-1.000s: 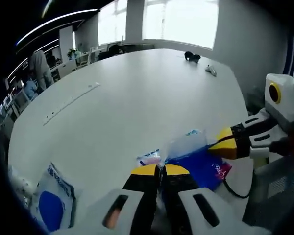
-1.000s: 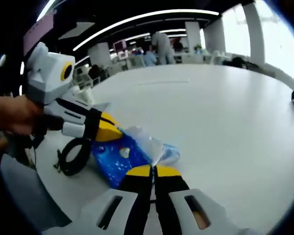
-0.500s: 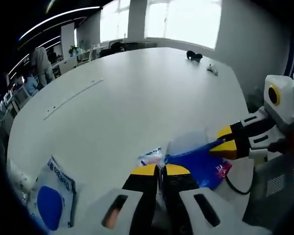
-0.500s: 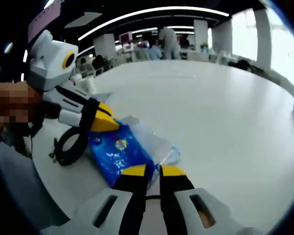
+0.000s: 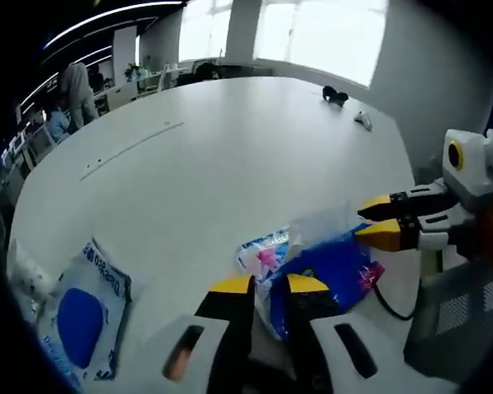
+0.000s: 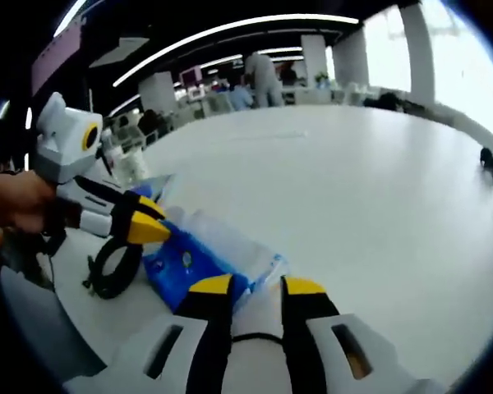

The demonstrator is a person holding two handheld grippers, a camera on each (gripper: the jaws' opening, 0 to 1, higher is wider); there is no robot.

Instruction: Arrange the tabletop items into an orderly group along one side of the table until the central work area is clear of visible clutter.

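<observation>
**Two tools around a blue packet at the table edge**

Left gripper view: the left tool (image 5: 269, 285), with yellow tips and black jaws on a white body, rises from the bottom with its jaws slightly spread and nothing visibly clamped between them. Just beyond the tips lies a shiny blue plastic packet (image 5: 333, 271) with a clear plastic top, and beside it a smaller white packet with pink print (image 5: 263, 253). Both rest on the large white table (image 5: 230, 156), near its right edge. The right tool (image 5: 384, 222) enters from the right, yellow tips spread apart and poised at the blue packet's upper edge; whether they touch the plastic cannot be told. Far to the lower left, a white pouch with a large blue oval (image 5: 84, 313) lies flat near the table's edge, well apart from the packets. Two small dark objects (image 5: 335, 96) sit at the far end of the table.

Right gripper view: the right tool (image 6: 258, 286) shows its jaws spread, with the blue packet (image 6: 187, 267) and its clear plastic top lying just past the left tip. The left tool (image 6: 145, 221) reaches in from the left, held in a hand (image 6: 20, 201), its yellow tips at the packet's far corner. A black looped cord (image 6: 111, 269) lies on the table (image 6: 353, 189) just beside the packet.
</observation>
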